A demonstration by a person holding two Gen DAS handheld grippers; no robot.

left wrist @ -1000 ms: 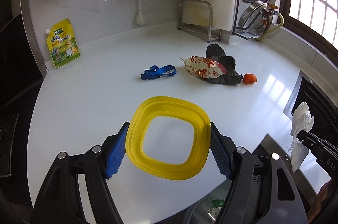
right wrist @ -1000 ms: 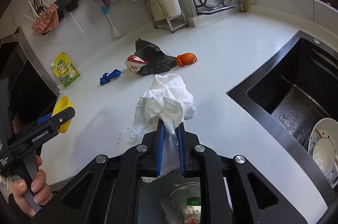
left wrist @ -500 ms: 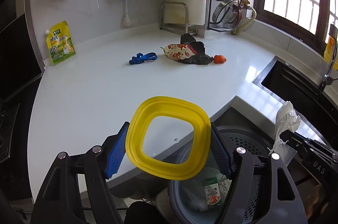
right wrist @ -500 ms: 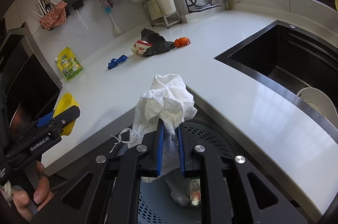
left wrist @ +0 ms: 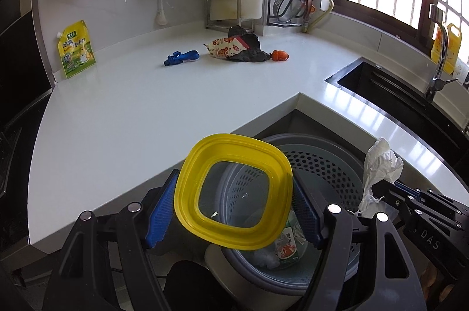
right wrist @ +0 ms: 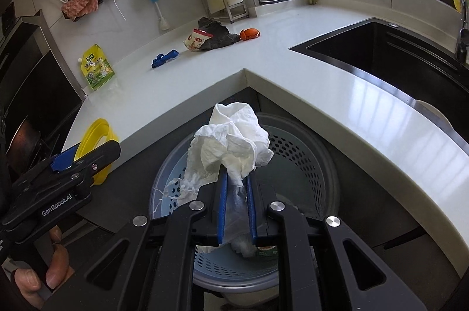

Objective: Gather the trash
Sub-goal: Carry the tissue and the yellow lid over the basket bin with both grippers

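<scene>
My left gripper (left wrist: pixel 234 190) is shut on a yellow square lid (left wrist: pixel 234 192) with a clear centre, held over the near rim of a grey perforated bin (left wrist: pixel 328 170) below the counter's inner corner. My right gripper (right wrist: pixel 236 179) is shut on a crumpled white tissue (right wrist: pixel 231 146) above the same bin (right wrist: pixel 296 161). The tissue (left wrist: pixel 379 167) and right gripper also show at the right of the left wrist view. A carton and white scraps lie in the bin's bottom. On the counter remain a red-patterned snack bag (left wrist: pixel 224 47), a dark wrapper (left wrist: pixel 249 51), an orange scrap (left wrist: pixel 280 55) and a blue strap (left wrist: pixel 181 57).
A white L-shaped counter (left wrist: pixel 146 111) wraps around the bin. A black sink (right wrist: pixel 390 55) lies to the right with a tap (left wrist: pixel 438 58). A yellow-green pouch (left wrist: pixel 75 52) leans on the back wall. Utensils, cloths and steamer racks hang along the wall.
Both grippers pulled back from over the counter and sank a little; they now hang over the bin. The lid and tissue stay gripped.
</scene>
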